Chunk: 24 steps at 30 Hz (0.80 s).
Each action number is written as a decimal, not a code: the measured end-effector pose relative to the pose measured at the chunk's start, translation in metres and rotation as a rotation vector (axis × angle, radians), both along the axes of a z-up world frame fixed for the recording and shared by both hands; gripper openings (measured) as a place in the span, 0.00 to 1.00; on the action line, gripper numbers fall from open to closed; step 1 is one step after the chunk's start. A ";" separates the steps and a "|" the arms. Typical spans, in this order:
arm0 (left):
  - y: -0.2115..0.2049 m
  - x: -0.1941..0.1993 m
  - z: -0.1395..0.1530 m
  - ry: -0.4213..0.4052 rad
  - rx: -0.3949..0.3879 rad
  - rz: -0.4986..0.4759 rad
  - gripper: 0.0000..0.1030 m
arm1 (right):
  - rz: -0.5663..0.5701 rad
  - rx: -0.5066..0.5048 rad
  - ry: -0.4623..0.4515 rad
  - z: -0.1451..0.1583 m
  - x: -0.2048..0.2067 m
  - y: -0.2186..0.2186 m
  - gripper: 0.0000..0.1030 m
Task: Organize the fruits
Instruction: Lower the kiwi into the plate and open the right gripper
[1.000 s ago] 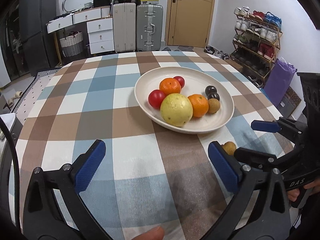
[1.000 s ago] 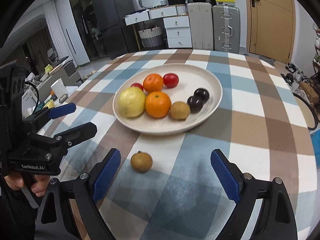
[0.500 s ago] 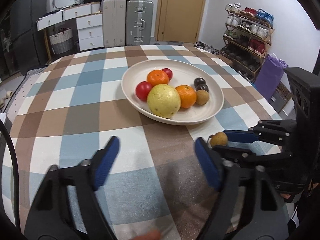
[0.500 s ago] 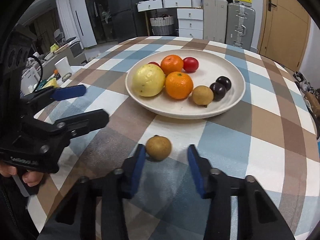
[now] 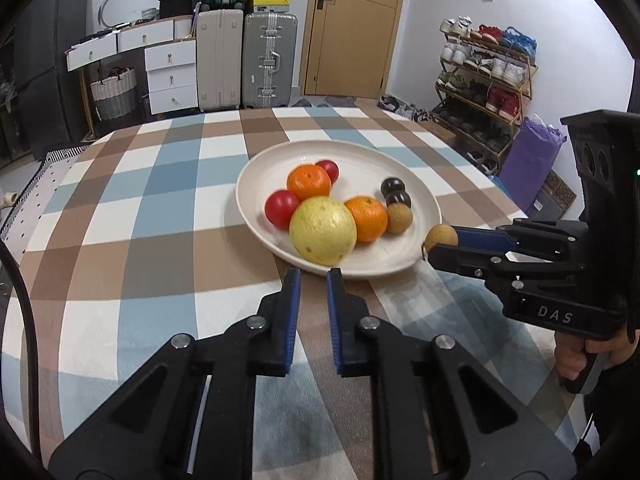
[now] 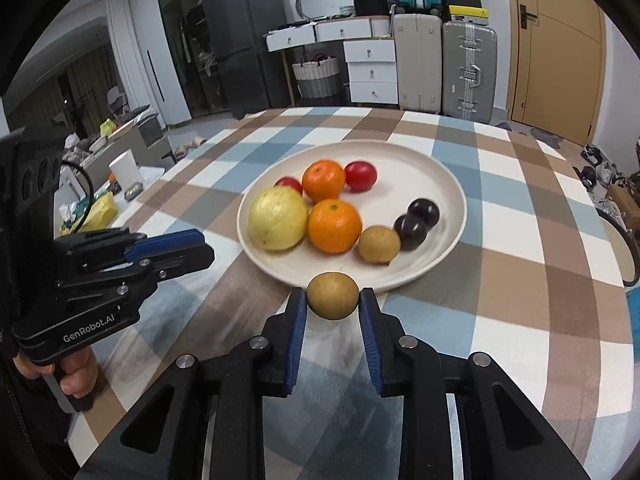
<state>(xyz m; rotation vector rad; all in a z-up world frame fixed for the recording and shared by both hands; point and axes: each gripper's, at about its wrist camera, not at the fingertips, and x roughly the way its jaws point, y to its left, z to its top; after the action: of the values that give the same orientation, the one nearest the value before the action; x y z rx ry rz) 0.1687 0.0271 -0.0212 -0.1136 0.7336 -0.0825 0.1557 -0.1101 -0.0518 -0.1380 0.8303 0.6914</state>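
Observation:
A cream plate (image 5: 420,204) (image 6: 448,184) on the checked tablecloth holds a yellow guava (image 5: 322,229), two oranges, two red tomatoes, two dark round fruits and a small brown fruit (image 6: 379,244). My right gripper (image 6: 333,300) is shut on another small brown fruit (image 6: 333,295) (image 5: 440,236) and holds it just above the plate's near rim. My left gripper (image 5: 313,280) is nearly closed and empty, just short of the plate's near edge. It also shows in the right wrist view (image 6: 176,246), left of the plate.
The round table has a checked cloth (image 5: 160,208). Its edge runs close on the right, with a shoe rack (image 5: 484,76) and a purple bag (image 5: 532,160) beyond. Suitcases (image 5: 270,60) and drawers stand behind the table.
My right gripper closed on the small brown fruit on the cloth and lifted it toward the plate. My left gripper closed from wide open to nearly shut, empty.

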 end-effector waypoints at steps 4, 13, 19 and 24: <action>0.007 0.012 0.006 -0.016 -0.028 0.016 0.11 | -0.021 0.013 -0.009 0.004 0.014 0.002 0.27; 0.014 0.042 0.009 -0.021 -0.049 0.037 0.11 | -0.068 0.020 -0.002 -0.002 0.048 0.010 0.27; 0.017 0.049 0.008 -0.017 -0.052 0.051 0.11 | -0.091 0.023 0.002 -0.004 0.062 0.011 0.27; 0.016 0.048 0.006 -0.013 -0.039 0.057 0.12 | -0.096 0.032 -0.010 -0.003 0.059 0.007 0.37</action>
<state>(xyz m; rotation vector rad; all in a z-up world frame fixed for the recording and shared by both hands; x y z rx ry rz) 0.2164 0.0435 -0.0150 -0.1708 0.7154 -0.0431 0.2146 -0.1031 -0.0546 -0.0725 0.8110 0.6130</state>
